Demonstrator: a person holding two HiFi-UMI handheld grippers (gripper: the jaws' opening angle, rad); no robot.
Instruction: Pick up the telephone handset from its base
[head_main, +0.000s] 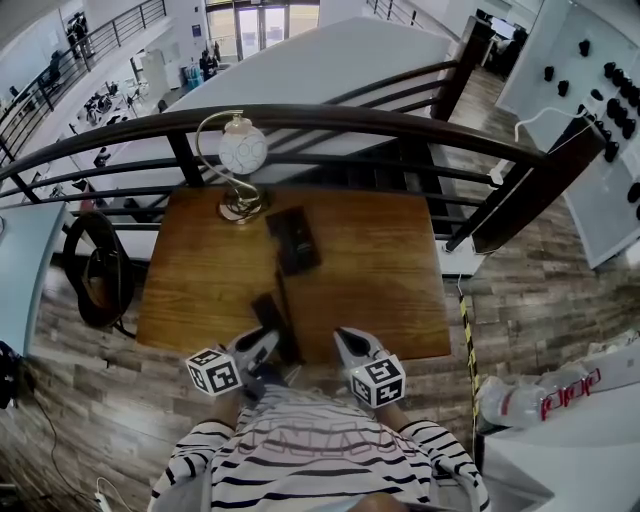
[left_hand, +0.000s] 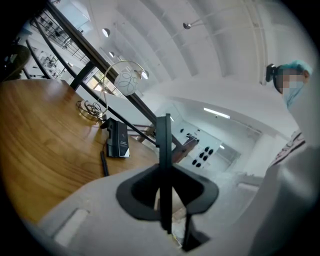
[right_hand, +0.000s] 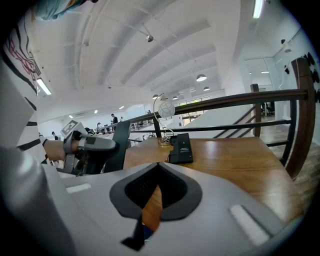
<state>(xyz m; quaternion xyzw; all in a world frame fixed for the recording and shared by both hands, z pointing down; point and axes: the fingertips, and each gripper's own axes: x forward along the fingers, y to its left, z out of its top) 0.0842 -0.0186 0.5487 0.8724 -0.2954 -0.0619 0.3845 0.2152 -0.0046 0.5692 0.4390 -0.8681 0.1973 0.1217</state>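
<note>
Left gripper (head_main: 264, 343) jaws clamp the black telephone handset (left_hand: 163, 150), apart from its base (head_main: 295, 240) on the tabletop (head_main: 385, 285); right gripper (head_main: 347, 337) jaws are clenched together, empty.

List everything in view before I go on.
table: one, brown wood, centre
telephone base: one, black, on the table near the lamp
telephone handset: one, black, off the base, at the table's near edge
cord: one, black, lying on the table near the base
lamp: one, white globe, brass-coloured stand, table's far left corner
railing: one, dark, behind the table
bag: one, black, floor left of the table
left gripper: one, white, shut on the telephone handset
right gripper: one, white, shut, empty
striped top: one, black-and-white, on the person
</note>
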